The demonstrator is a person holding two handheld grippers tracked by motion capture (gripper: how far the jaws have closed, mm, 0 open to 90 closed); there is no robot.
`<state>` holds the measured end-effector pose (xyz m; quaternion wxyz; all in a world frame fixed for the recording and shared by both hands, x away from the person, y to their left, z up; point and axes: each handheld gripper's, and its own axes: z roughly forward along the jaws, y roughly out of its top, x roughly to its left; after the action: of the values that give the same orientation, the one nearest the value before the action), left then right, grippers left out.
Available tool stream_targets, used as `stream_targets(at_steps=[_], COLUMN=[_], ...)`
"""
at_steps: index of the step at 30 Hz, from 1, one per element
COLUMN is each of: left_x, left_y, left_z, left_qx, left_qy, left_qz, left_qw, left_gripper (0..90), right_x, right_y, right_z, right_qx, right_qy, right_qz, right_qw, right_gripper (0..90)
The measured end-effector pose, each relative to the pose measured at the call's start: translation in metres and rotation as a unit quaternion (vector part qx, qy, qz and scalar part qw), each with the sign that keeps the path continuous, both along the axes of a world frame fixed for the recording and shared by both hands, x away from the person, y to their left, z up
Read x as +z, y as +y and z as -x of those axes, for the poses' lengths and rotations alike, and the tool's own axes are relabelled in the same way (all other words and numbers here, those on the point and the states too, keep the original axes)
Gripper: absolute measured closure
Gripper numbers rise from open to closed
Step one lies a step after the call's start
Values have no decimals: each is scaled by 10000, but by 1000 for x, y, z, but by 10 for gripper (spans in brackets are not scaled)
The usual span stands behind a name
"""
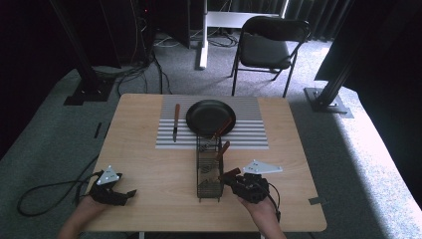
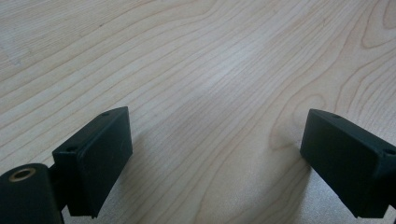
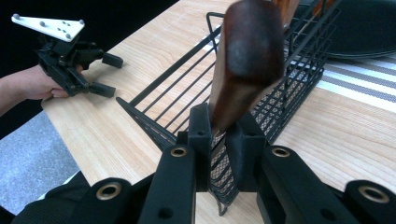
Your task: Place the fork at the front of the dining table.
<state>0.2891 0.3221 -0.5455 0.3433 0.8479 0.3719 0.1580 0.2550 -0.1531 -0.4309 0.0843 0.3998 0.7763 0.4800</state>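
Seemingly midway: one knife [image 1: 175, 121] lies by the plate [image 1: 210, 116]; right gripper [image 3: 219, 154] clamps a wooden handle [image 3: 247, 60] in the rack [image 1: 209, 172]; left gripper [image 2: 215, 154] rests open on the tabletop [image 2: 196, 65].

- No readable text, label, brand, number or sign appears in any of the three views.
- The wooden counter [image 1: 149, 164] carries no print.
- The striped placemat [image 1: 249, 132] carries lines alone, no lettering.
- The grey plate [image 3: 49, 25] on the left claw bears small round marks, no writing.
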Motion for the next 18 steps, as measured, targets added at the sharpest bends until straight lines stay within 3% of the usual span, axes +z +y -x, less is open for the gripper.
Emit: stream_targets(at_steps=[8,18], left_x=[0,0], left_y=[0,0], left_z=[0,0], left_qx=[-2,-2], left_qy=[-2,-2], left_qz=[-3,-1], left_qw=[10000,10000], left_gripper=[88,89], right_x=[12,41], right_y=[-2,-16], right_z=[4,15], right_qx=[-16,-14], right_qy=[-216,-504], right_qz=[38,-216], right_qw=[9998,9985], right_gripper=[808,808])
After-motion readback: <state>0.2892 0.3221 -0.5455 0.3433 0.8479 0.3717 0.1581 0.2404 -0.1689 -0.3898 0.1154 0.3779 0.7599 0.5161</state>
